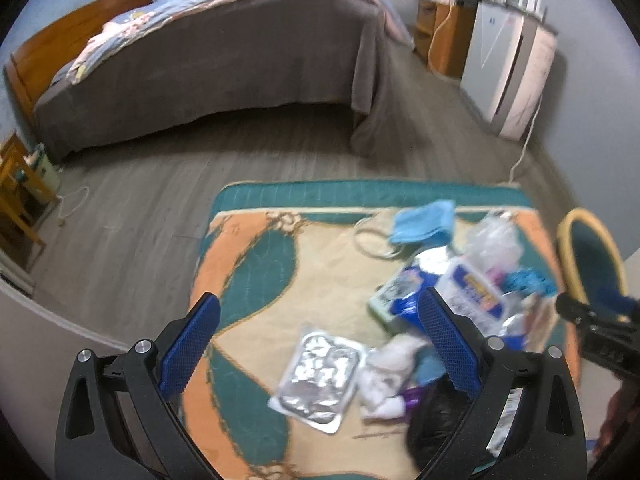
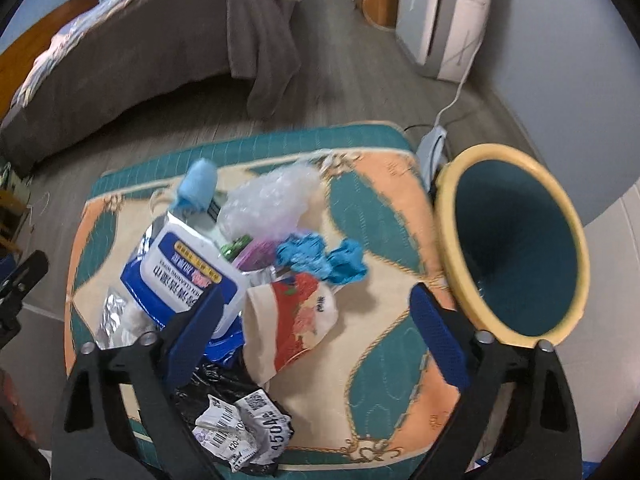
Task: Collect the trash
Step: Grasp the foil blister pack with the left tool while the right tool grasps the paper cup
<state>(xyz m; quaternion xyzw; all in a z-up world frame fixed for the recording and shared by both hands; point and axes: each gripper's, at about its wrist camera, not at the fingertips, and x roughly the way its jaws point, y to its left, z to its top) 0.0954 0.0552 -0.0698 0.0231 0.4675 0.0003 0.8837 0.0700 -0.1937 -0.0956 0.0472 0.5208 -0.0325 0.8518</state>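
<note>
Both grippers, left gripper [image 1: 320, 340] and right gripper [image 2: 320, 332], spread wide above trash pile [image 2: 248, 248] on rug [image 2: 380, 360]

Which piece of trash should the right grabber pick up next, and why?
Probably lower the right gripper onto the crushed paper cup: its jaws stand open with nothing held, the cup lies right between them, and the bin gapes close beside the mat.
</note>
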